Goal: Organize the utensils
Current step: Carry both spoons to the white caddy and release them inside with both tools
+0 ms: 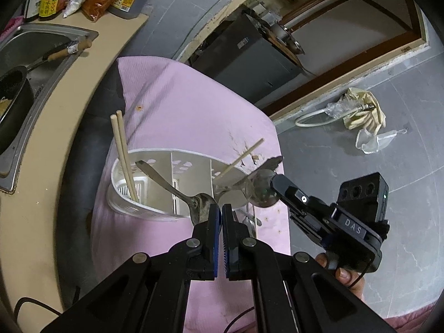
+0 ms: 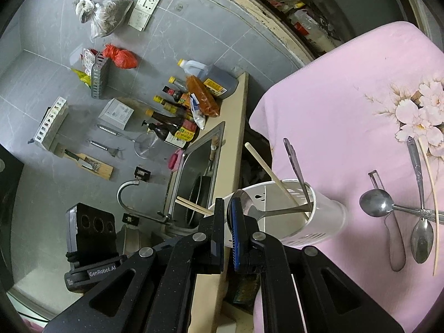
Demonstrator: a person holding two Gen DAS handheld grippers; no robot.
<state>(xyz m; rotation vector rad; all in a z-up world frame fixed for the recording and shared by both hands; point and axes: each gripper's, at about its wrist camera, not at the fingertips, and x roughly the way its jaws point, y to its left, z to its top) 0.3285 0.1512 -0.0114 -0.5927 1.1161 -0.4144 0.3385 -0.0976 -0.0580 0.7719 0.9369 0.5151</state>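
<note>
left wrist view: the left tongs (image 1: 222,216) are closed on the bowl of a spoon (image 1: 201,204), its handle slanting down into the middle compartment of the white utensil holder (image 1: 133,208) that stands on the pink cloth (image 1: 180,105). two chopsticks (image 1: 123,155) lean in the holder's left compartment and a single chopstick (image 1: 240,156) in the right one. beside them the right tongs (image 1: 273,180) pinch the bowl of a second spoon (image 1: 262,187) over the holder's right end.

right wrist view: the right tongs (image 2: 228,216) are clamped on that second spoon (image 2: 249,206), handle lying across the holder (image 2: 319,216) toward its far compartment. more spoons (image 2: 376,202) and a chopstick (image 2: 435,211) lie loose on the cloth (image 2: 333,105).

judgement: both spoons are mid-drop into the holder. next each tongs should open once its handle sits inside a compartment, then go for the loose pieces on the cloth.
</note>
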